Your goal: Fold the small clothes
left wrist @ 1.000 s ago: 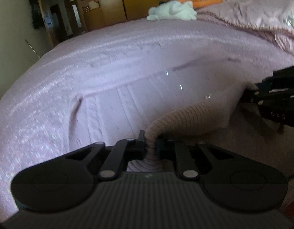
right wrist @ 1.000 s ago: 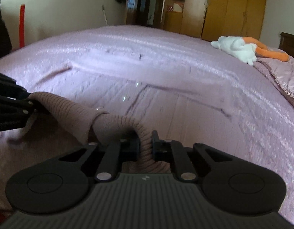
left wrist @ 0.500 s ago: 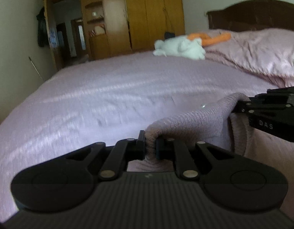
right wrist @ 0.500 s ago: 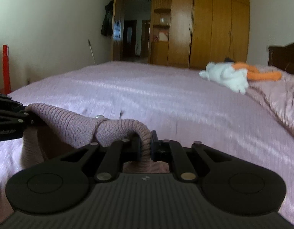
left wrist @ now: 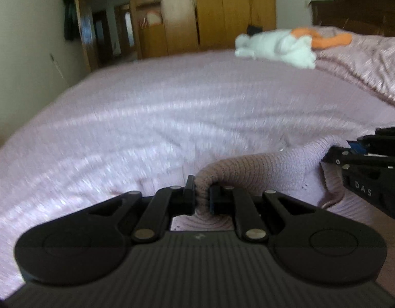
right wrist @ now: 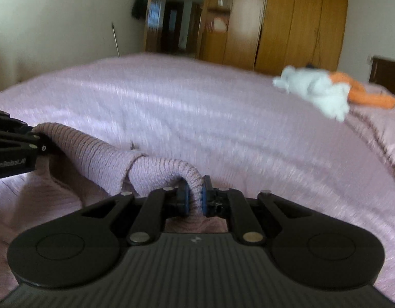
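Note:
A small pink ribbed knit garment (left wrist: pixel 261 169) hangs stretched between both grippers above the bed. My left gripper (left wrist: pixel 201 192) is shut on one end of its top edge. My right gripper (right wrist: pixel 194 196) is shut on the other end, where the same garment (right wrist: pixel 99 154) runs left to the other gripper (right wrist: pixel 15 148). In the left wrist view the right gripper (left wrist: pixel 364 169) shows at the right edge, clamping the knit. The lower part of the garment drapes below the held edge and is mostly hidden.
A wide bed with a pink bedspread (left wrist: pixel 159 118) fills both views. A white and orange plush toy (left wrist: pixel 282 45) lies near the far side, by a rumpled pink quilt (left wrist: pixel 364 64). Wooden wardrobes (right wrist: pixel 287 20) and a doorway stand beyond the bed.
Both grippers have lifted and tilted up with the garment, so the wardrobes and headboard came into view. The garment stays clamped at both ends. The views are now motion-blurred.

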`<state>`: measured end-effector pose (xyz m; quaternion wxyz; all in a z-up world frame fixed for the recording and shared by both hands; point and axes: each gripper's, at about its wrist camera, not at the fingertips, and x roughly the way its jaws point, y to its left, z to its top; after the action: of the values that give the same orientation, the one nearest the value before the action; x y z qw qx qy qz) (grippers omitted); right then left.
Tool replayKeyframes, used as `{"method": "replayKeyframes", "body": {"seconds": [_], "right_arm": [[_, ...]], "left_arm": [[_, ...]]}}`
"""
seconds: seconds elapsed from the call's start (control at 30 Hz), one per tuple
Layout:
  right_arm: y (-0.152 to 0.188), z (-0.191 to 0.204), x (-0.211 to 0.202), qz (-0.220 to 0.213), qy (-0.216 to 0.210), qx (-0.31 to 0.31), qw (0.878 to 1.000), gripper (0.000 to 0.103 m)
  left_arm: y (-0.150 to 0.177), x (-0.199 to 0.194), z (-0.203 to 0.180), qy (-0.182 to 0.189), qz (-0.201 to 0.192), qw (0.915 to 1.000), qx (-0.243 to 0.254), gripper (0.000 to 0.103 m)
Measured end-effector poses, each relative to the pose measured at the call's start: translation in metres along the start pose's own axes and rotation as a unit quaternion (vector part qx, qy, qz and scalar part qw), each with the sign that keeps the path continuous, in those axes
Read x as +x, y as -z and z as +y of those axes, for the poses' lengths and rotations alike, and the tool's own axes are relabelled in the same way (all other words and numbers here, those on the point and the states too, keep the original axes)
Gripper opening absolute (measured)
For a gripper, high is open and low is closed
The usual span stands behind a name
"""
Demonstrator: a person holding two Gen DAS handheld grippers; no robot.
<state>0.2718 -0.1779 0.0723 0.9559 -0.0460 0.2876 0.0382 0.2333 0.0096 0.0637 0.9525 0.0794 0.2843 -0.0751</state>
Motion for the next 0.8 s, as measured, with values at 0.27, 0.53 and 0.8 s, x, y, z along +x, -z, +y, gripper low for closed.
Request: {"method": "replayKeyframes", "body": {"seconds": [0.27, 0.53, 0.8], "right_arm": [[0.025, -0.002, 0.041, 0.044, 0.016, 0.016, 0.999, 0.043], [0.025, -0.029, -0.004, 0.031, -0.018, 0.055, 0.998, 0.054], [0.037, -0.047, -0.068, 0.006, -0.028, 0.050, 0.998, 0.056]], "left_arm": [[0.012, 0.040, 0.000, -0.001, 0.044, 0.9990, -0.003, 0.017], [0.003, -0.001, 0.013, 0.019, 0.035, 0.9992, 0.009, 0.042], [0.008, -0.045, 0.021, 0.035, 0.023, 0.9991, 0.005, 0.043]]}}
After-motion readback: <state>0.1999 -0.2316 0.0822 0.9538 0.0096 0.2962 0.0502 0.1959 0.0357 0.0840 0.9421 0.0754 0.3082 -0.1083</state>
